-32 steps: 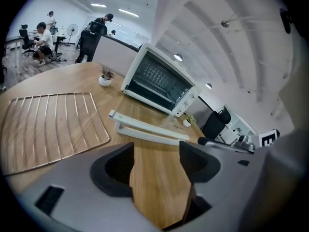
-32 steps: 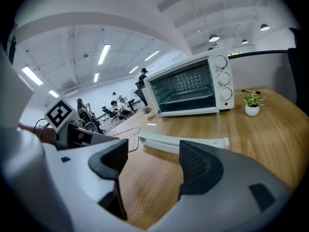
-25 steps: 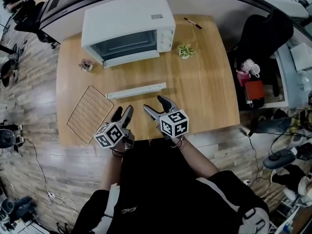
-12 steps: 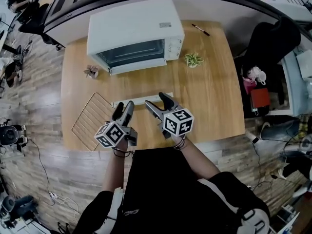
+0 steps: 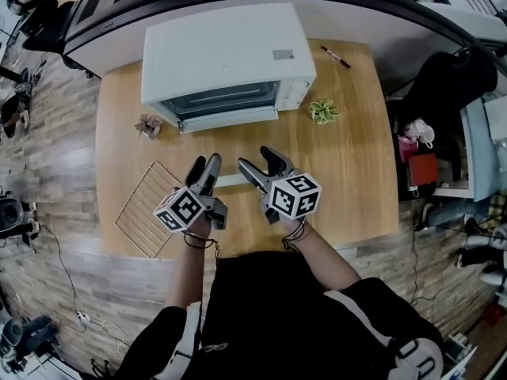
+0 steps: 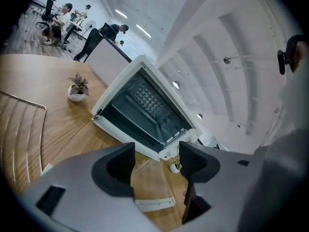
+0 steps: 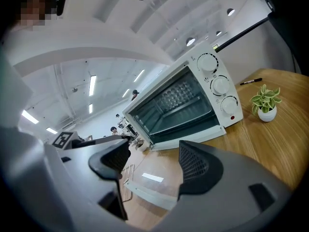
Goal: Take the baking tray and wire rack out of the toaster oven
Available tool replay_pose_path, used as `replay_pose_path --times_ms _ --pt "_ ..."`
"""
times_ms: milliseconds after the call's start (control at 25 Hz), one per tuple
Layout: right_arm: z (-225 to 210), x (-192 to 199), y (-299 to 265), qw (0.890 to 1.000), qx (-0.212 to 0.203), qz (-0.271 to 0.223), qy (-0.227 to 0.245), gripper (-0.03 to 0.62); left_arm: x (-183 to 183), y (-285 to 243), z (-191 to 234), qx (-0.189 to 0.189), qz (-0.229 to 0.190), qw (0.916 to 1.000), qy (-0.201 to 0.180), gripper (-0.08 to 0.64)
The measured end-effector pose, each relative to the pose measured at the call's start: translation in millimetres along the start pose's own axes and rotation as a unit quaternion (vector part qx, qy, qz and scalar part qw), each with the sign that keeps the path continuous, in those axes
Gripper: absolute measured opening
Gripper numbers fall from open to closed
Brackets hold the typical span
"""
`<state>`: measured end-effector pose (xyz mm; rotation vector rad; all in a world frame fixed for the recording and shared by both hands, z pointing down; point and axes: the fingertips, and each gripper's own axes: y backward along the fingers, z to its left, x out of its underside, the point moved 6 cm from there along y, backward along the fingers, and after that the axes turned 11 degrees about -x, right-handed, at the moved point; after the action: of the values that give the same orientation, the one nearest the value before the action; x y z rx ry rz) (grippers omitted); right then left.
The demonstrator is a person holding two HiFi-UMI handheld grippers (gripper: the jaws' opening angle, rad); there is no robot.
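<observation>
The white toaster oven (image 5: pixel 226 58) stands at the back of the wooden table, its dark front (image 7: pixel 176 110) facing me. A wire rack (image 5: pixel 146 208) lies flat on the table at the near left. A long flat white tray (image 5: pixel 231 180) lies between the oven and me, also seen as the tray (image 7: pixel 147 195) low in the right gripper view. My left gripper (image 5: pixel 203 169) hovers over the tray's left part, jaws open and empty. My right gripper (image 5: pixel 253 159) is just right of it, also open and empty. Both point at the oven (image 6: pixel 145 115).
A small brownish potted plant (image 5: pixel 147 125) sits left of the oven and a green one (image 5: pixel 323 111) right of it. A pen (image 5: pixel 336 57) lies at the back right. A black chair (image 5: pixel 444 77) stands off the table's right edge.
Both grippers have moved forward from the table's near edge toward the oven, and their tips are now over the white tray. Both stayed open.
</observation>
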<state>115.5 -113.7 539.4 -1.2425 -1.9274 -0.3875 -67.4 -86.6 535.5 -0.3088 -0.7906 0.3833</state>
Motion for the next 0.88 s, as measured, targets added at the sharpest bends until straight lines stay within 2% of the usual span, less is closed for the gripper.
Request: replay_pose_path --times_ms 200,520,720,880 --pt "-15.8 -15.1 -22.5 1.000 0.004 -0.008 -0.019 0.334 -15.0 -25.6 5.5 0.002 0.002 0.9999 0.014 0.293" --pt "-48.7 -29.1 -57.8 0.997 0.011 -0.032 -0.076 0.330 -30.8 -64.5 23.6 0.011 -0.001 0.9985 0.054 0.293" --pt "-64.7 -40.1 -76.1 0.997 0.026 -0.040 -0.058 0.324 -36.5 -91.4 41.9 -0.002 -0.004 0.9985 0.055 0.293" --pt "-83.8 -42.0 -89.7 0.993 0.034 -0.054 -0.096 0.324 -43.5 -107.2 52.0 -0.009 -0.008 0.9970 0.076 0.293"
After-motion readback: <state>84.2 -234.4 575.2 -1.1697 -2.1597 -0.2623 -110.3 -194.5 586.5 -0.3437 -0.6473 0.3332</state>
